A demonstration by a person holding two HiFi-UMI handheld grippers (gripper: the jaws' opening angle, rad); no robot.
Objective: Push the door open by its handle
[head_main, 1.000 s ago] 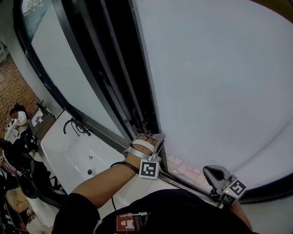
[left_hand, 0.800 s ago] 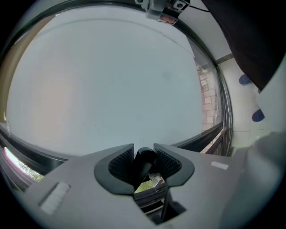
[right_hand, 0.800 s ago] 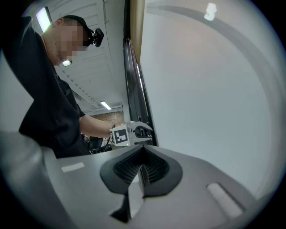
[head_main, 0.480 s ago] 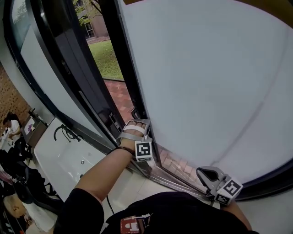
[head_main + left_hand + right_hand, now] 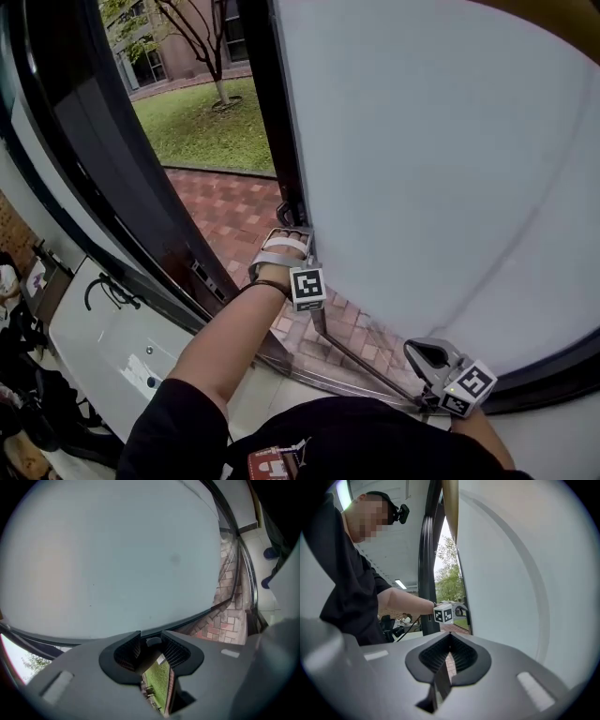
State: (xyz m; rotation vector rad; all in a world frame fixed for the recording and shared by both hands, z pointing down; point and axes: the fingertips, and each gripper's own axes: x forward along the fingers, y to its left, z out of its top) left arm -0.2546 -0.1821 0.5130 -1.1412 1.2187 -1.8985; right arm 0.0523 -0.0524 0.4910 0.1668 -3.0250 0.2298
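Head view: left gripper [image 5: 289, 236], centre frame, clamps the door handle [image 5: 146, 657] at the edge of the door [image 5: 422, 141]; right gripper [image 5: 422, 354], lower right, closed and empty.

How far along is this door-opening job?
Done: the door stands partly open, showing lawn and brick path. In hand: the left tongs grip its handle at the door's edge. Left: probably pushing it wider. The right tongs hang shut, empty.

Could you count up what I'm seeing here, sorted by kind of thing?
Handheld grippers: 2 (left gripper, right gripper)
Door: 1
Door handle: 1
Washbasin: 1
Tree: 1
Total: 6
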